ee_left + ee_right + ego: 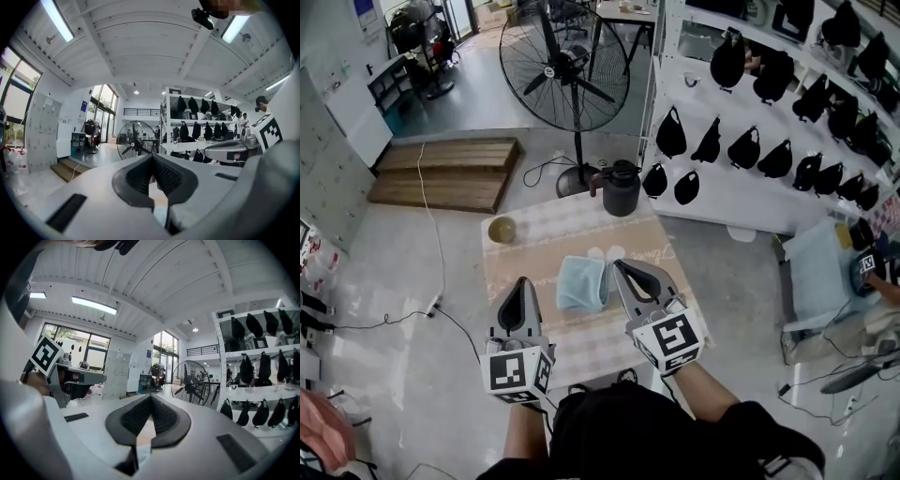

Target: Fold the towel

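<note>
Blue towel: lying folded into a small block at the centre of the head view, on the middle of the table, in the gap between my two tongs; neither one is touching it.
Left tongs: I am holding them at lower left of centre, above the near part of the table. The jaws are pressing together with nothing between them. In their own view the black pads are meeting in a point and looking out level across the room.
Right tongs: I am holding them at lower right of centre, just right of the towel in the picture. The jaws are likewise closing on each other and gripping nothing. Their own view is showing the pads meeting, with the left tongs sitting at the left edge.
Table: wearing a beige checked cloth and standing in the middle of the head view.
Bowl: sitting at the table's upper left corner, well apart from the towel.
Jug: black, standing upright at the table's far edge, up and right of the towel.
Fan: standing on the floor beyond the table at top centre, and showing past the jaws in both gripper views.
Shelves: white, running along the upper right, with black bags hanging in rows.
Pallet: wooden, lying on the floor at upper left.
Cable: white, trailing down the floor left of the table.
</note>
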`<state>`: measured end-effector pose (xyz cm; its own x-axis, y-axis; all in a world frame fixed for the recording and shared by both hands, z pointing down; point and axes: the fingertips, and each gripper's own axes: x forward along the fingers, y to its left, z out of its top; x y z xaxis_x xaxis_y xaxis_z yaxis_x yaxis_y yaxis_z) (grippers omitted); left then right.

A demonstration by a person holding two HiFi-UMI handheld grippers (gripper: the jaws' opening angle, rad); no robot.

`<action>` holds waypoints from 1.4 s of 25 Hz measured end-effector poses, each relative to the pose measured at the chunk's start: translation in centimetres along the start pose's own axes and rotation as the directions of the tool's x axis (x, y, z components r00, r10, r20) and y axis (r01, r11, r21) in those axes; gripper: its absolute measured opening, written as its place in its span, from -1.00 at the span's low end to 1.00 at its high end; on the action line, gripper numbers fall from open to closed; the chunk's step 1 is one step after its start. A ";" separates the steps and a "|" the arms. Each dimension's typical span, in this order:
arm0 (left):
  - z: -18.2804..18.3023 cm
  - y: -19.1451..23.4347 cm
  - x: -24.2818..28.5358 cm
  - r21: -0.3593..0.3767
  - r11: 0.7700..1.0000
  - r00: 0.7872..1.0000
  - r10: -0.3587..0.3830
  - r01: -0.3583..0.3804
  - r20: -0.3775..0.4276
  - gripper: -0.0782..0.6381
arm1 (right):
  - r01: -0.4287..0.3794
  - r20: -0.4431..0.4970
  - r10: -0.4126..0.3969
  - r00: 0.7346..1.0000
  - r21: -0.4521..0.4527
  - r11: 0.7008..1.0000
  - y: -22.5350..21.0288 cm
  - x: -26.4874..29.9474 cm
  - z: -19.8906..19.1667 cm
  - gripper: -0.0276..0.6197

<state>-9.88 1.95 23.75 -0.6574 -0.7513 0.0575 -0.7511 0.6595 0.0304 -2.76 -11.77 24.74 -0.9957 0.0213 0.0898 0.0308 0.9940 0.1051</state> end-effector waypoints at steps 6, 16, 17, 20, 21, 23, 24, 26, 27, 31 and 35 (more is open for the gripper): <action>-1.0 -0.4 0.0 0.021 1.000 1.000 -0.001 0.001 -0.007 -0.77 | 0.025 -0.008 -0.025 1.000 0.000 1.000 0.0 -0.5 -0.7 -0.91; -2.2 -0.4 -0.2 -0.017 0.999 0.999 -0.042 0.042 -0.032 -0.77 | 0.043 -0.021 -0.043 0.999 -0.008 0.999 0.9 -0.8 -0.8 -0.91; -2.2 -0.4 -0.2 -0.018 0.999 0.998 -0.047 0.046 -0.035 -0.77 | 0.043 -0.023 -0.043 0.999 -0.006 0.999 1.0 -0.8 -0.8 -0.91; -1.9 -0.8 -0.2 -0.014 0.998 0.998 -0.061 0.060 -0.026 -0.77 | 0.048 -0.021 -0.048 0.999 -0.003 0.999 0.9 -1.0 -0.7 -0.91; -1.9 -1.0 -0.1 -0.013 0.998 0.998 -0.066 0.066 -0.023 -0.77 | 0.048 -0.013 -0.048 0.999 0.004 0.999 0.9 -1.1 -0.6 -0.91; -1.9 -1.0 -0.2 -0.010 0.997 0.997 -0.074 0.074 -0.022 -0.77 | 0.048 0.000 -0.048 0.999 0.022 0.999 0.8 -1.3 -0.4 -0.91; -1.9 -0.9 -0.2 -0.010 0.997 0.997 -0.075 0.075 -0.024 -0.77 | 0.050 0.000 -0.050 0.999 0.026 0.998 0.7 -1.3 -0.4 -0.91; -1.9 -0.8 -0.2 -0.013 0.997 0.997 -0.075 0.075 -0.027 -0.77 | 0.061 -0.002 -0.061 0.998 0.020 0.998 0.5 -1.4 -0.3 -0.91; -1.9 -0.7 -0.2 -0.015 0.997 0.997 -0.076 0.076 -0.028 -0.77 | 0.065 -0.003 -0.065 0.998 0.015 0.998 0.4 -1.5 -0.2 -0.91; -2.3 -0.9 0.0 -0.022 0.995 0.995 -0.094 0.093 -0.037 -0.77 | 0.066 -0.010 -0.066 0.998 0.020 0.998 0.3 -1.4 -0.5 -0.91; -2.6 -1.0 0.4 -0.028 0.994 0.994 -0.107 0.106 -0.037 -0.77 | 0.071 -0.025 -0.070 0.997 0.018 0.997 0.4 -1.3 -1.1 -0.91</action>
<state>-9.23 1.09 26.33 -0.5709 -0.8159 0.0912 -0.8142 0.5769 0.0645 -1.33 -11.48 25.71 -0.9929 -0.0512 0.1072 -0.0413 0.9948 0.0929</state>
